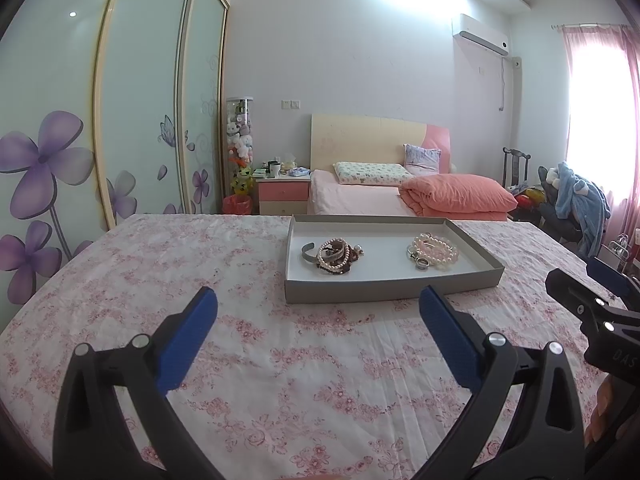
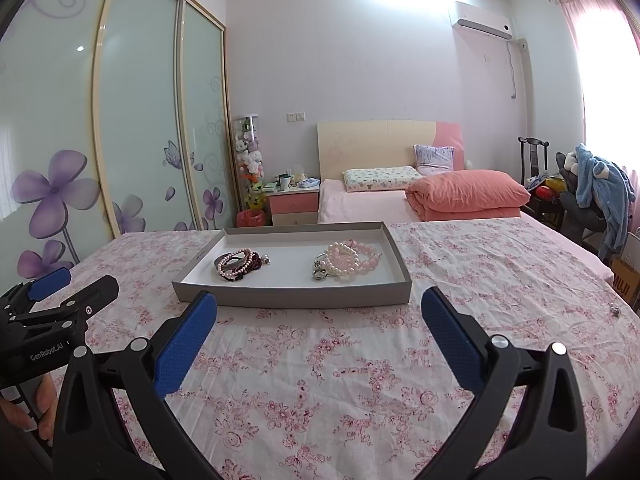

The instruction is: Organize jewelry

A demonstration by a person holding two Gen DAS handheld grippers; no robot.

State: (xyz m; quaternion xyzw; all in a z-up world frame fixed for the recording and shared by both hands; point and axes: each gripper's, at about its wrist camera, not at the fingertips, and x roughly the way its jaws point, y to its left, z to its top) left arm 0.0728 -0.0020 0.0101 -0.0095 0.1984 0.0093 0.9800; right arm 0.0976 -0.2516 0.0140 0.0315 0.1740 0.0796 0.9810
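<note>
Nearest in both views, the left tool (image 1: 318, 306) and the right tool (image 2: 319, 306) are held spread wide with nothing between the blue pads, both hovering over the floral-cloth surface (image 2: 340, 380) short of the tray.

A bit further out, the grey tray (image 2: 296, 298) is sat on the cloth with the jewelry already split into two heaps. A darker bunch (image 1: 335, 257) of pearl and bead bracelets, with a silver cuff (image 1: 308, 252) at its left side, is seen in the left half. A pale pink and white pearl bunch (image 2: 348, 261), with a ring or two (image 2: 319, 274) at its near edge, is seen in the right half. A tiny metallic bit (image 2: 615, 311) can be spotted out on the cloth at far right; what it is can't be told.

Honestly, this could be jewelry already sorted into the tray, or heaps waiting to be pulled apart, so no call can be made on that.

If a piece does get picked, one strand should be pinched low and squarely, since beads roll and tangled loops drag neighbours along. The cuff's open edge looks easiest to grip.

Beyond all that, only the bed (image 1: 360, 200) is seen.
</note>
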